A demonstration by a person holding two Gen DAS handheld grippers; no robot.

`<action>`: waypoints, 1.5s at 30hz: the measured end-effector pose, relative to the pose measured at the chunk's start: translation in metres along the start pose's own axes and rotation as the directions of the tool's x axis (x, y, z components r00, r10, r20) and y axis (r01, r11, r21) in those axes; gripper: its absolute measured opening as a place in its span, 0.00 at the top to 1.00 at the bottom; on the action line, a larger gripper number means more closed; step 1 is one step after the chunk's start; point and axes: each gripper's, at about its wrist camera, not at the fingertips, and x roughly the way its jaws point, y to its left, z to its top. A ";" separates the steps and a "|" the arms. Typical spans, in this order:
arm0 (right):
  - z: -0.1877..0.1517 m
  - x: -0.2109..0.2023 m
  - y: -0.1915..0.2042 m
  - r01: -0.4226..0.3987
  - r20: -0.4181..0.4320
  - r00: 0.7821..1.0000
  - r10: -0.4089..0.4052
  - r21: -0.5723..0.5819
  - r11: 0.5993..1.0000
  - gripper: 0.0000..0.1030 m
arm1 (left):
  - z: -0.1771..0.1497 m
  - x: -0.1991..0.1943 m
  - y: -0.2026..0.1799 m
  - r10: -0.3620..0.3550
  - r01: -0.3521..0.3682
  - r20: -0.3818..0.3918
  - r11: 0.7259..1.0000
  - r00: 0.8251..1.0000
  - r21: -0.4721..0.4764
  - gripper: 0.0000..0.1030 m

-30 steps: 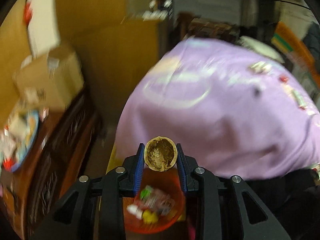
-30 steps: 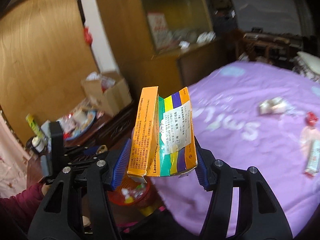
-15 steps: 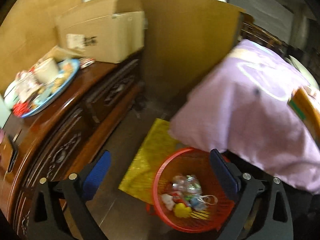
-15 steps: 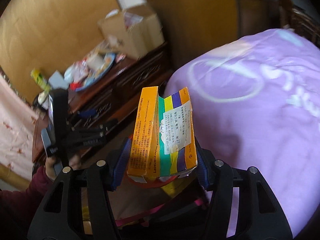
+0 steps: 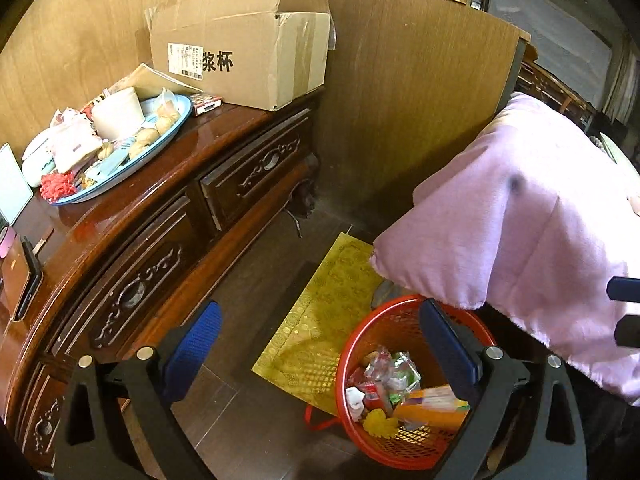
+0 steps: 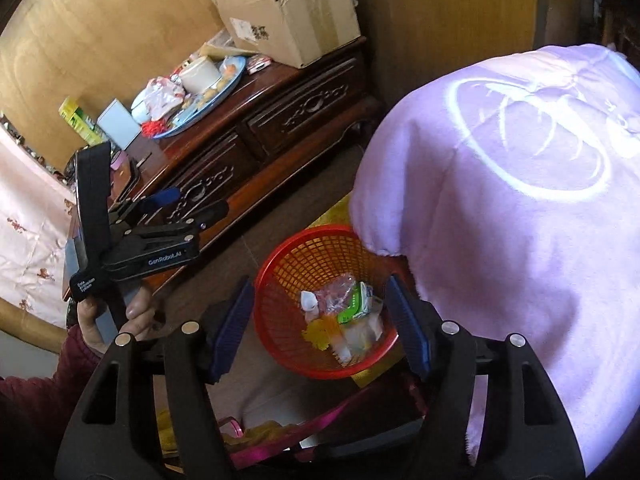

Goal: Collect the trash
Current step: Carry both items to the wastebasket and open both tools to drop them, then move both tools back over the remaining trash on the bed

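Red mesh basket (image 5: 360, 344) on the floor, holding wrappers (image 5: 386, 372) (and an orange carton (image 5: 432, 406)).

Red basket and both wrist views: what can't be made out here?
- Red basket, left wrist view: near rim hidden behind the open left gripper.
- Orange box in it: print blurred.
- Right wrist view: the box can't be picked out among the wrappers; right gripper opening, nothing between the jaws.
- Cardboard box: contents too small.
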 end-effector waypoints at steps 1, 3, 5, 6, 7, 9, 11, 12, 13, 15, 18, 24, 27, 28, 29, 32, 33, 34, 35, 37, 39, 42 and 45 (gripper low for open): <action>0.000 -0.004 -0.001 0.002 0.010 1.000 -0.002 0.003 1.000 0.36 | 0.000 -0.002 -0.002 0.002 -0.002 0.003 1.000 1.000 0.005 0.06; -0.001 -0.011 -0.003 0.009 0.028 1.000 -0.009 0.007 1.000 0.36 | 0.002 -0.007 -0.007 0.005 -0.005 0.015 1.000 1.000 0.015 0.06; -0.002 -0.020 -0.006 0.014 0.050 0.999 -0.015 0.014 1.000 0.36 | 0.004 -0.012 -0.013 -0.001 0.000 0.030 1.000 1.000 0.028 0.06; -0.004 -0.028 -0.007 0.018 0.067 0.998 -0.019 0.018 1.000 0.36 | 0.006 -0.016 -0.016 -0.005 0.003 0.039 0.999 0.999 0.036 0.06; -0.005 -0.032 -0.008 0.021 0.079 0.997 -0.023 0.021 1.000 0.36 | 0.007 -0.019 -0.020 -0.007 0.005 0.047 0.999 0.999 0.044 0.06; -0.007 -0.043 -0.010 0.030 0.106 0.994 -0.033 0.028 0.999 0.36 | 0.010 -0.028 -0.029 -0.015 0.010 0.067 0.998 0.998 0.068 0.06; -0.011 -0.058 -0.012 0.038 0.144 0.989 -0.044 0.041 0.998 0.36 | 0.012 -0.038 -0.040 -0.021 0.012 0.089 0.995 0.996 0.095 0.06; -0.013 -0.064 -0.013 0.042 0.157 0.986 -0.049 0.046 0.998 0.36 | 0.014 -0.044 -0.046 -0.023 0.012 0.103 0.994 0.994 0.111 0.06; -0.017 -0.073 -0.015 0.047 0.177 0.983 -0.056 0.054 0.997 0.36 | 0.015 -0.049 -0.051 -0.027 0.013 0.117 0.992 0.993 0.125 0.06; -0.022 -0.089 -0.017 0.055 0.210 0.975 -0.067 0.066 0.996 0.35 | 0.018 -0.063 -0.064 -0.043 0.020 0.147 0.988 0.988 0.154 0.06; -0.033 -0.117 -0.021 0.065 0.269 0.959 -0.087 0.088 0.994 0.36 | 0.023 -0.084 -0.087 -0.070 0.029 0.195 0.979 0.978 0.203 0.06; -0.065 -0.185 -0.033 0.097 0.401 0.904 -0.145 0.137 0.986 0.34 | 0.028 -0.135 -0.144 -0.129 0.029 0.299 0.948 0.945 0.317 0.06; -0.084 -0.218 -0.042 0.125 0.467 0.864 -0.188 0.164 0.979 0.30 | 0.026 -0.159 -0.178 -0.155 0.017 0.341 0.926 0.927 0.376 0.06; -0.088 -0.226 -0.045 0.133 0.483 0.853 -0.200 0.171 0.976 0.29 | 0.025 -0.166 -0.189 -0.163 0.012 0.353 0.919 0.921 0.394 0.06; -0.095 -0.237 -0.049 0.142 0.502 0.837 -0.216 0.181 0.973 0.27 | 0.023 -0.173 -0.200 -0.172 0.007 0.365 0.911 0.915 0.412 0.06; -0.111 -0.263 -0.061 0.159 0.548 0.798 -0.250 0.209 0.965 0.25 | 0.017 -0.192 -0.235 -0.200 -0.002 0.385 0.885 0.901 0.465 0.06; -0.117 -0.272 -0.067 0.162 0.563 0.784 -0.261 0.220 0.962 0.24 | 0.014 -0.196 -0.247 -0.210 -0.006 0.387 0.874 0.898 0.487 0.06; -0.125 -0.282 -0.075 0.164 0.579 0.767 -0.275 0.237 0.958 0.22 | 0.013 -0.199 -0.256 -0.219 -0.008 0.389 0.862 0.895 0.506 0.06; -0.132 -0.290 -0.084 0.167 0.591 0.753 -0.290 0.255 0.952 0.22 | 0.010 -0.203 -0.269 -0.231 -0.012 0.391 0.849 0.891 0.528 0.06; -0.142 -0.299 -0.100 0.169 0.602 0.733 -0.318 0.292 0.941 0.22 | 0.004 -0.209 -0.293 -0.254 -0.020 0.399 0.824 0.881 0.566 0.06; -0.152 -0.306 -0.118 0.169 0.603 0.717 -0.350 0.336 0.926 0.21 | -0.002 -0.212 -0.317 -0.280 -0.021 0.402 0.799 0.872 0.602 0.06; -0.169 -0.312 -0.158 0.161 0.586 0.697 -0.414 0.434 0.886 0.21 | -0.003 -0.205 -0.353 -0.319 0.001 0.379 0.767 0.869 0.642 0.06; -0.185 -0.313 -0.195 0.176 0.536 0.690 -0.486 0.527 0.831 0.21 | 0.001 -0.185 -0.384 -0.362 0.071 0.322 0.752 0.875 0.655 0.06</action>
